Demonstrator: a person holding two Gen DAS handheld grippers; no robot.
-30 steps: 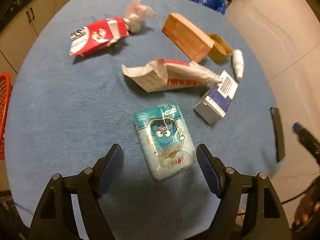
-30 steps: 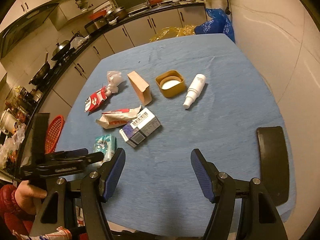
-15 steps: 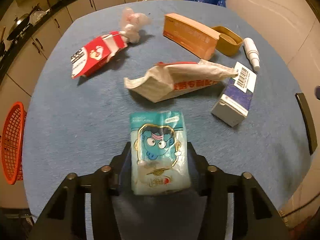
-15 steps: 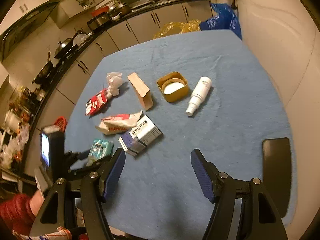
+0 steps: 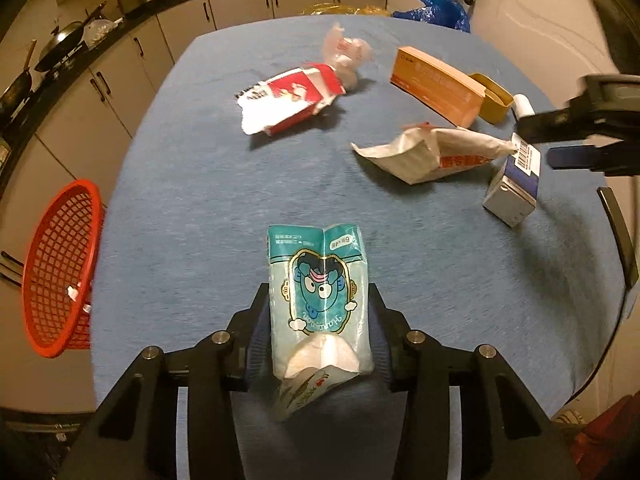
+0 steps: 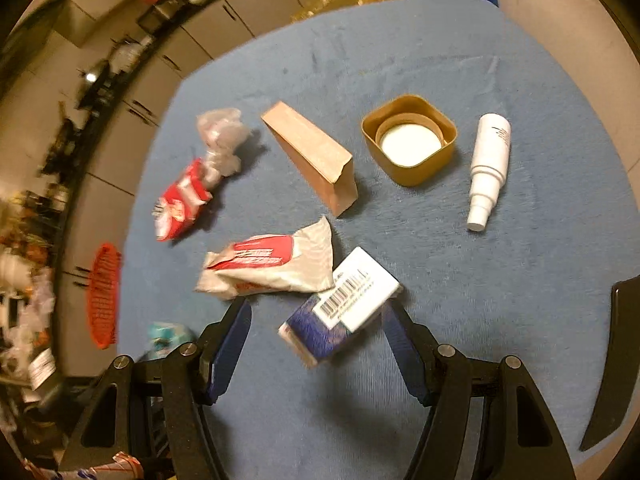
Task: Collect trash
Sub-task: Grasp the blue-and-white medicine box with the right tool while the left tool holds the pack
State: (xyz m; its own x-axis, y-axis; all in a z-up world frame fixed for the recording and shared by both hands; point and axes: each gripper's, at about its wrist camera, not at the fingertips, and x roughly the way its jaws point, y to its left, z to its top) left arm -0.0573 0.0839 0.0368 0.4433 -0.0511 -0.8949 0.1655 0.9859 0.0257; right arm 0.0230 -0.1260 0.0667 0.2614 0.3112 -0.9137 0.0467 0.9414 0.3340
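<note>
The teal tissue pack (image 5: 318,300) sits at 6 o'clock on the bench (image 5: 192,184), clamped as the left tool (image 5: 318,320) closes. Squeeze gently, lift clear, carry toward the red basket (image 5: 60,268) at 9 o'clock. The right tool (image 6: 316,336) hangs apart around the blue box (image 6: 340,308).

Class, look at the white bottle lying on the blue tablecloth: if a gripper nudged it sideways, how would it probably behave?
The white bottle lies on its side and looks round, so it would probably roll. Its stepped, narrowing neck suggests it might curve rather than roll straight. The cloth-covered table looks textured, so it likely stops soon.
</note>
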